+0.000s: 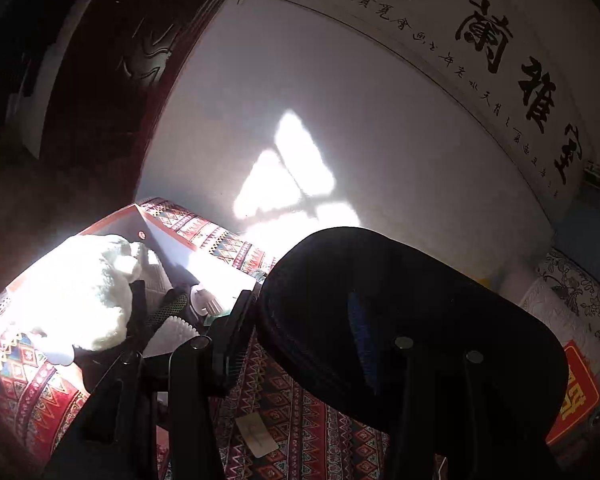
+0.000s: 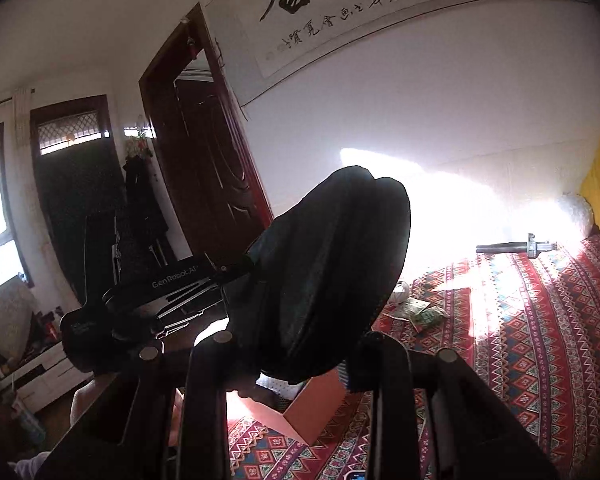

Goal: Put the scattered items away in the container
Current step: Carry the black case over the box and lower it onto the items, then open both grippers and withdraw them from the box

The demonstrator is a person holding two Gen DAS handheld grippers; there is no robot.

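"GenRobot.AI" on left claw [image 2: 236,270], calligraphy scroll [image 2: 340,4]

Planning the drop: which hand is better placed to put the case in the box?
Probably right: the right gripper holds the case, box just beneath; the left gripper grips only its edge.

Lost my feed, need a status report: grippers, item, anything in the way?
Left gripper and right gripper both shut on the black case, held above the box. Plush toy already fills part of the box.

Black case [image 1: 412,320] over patterned blanket [image 1: 300,420]
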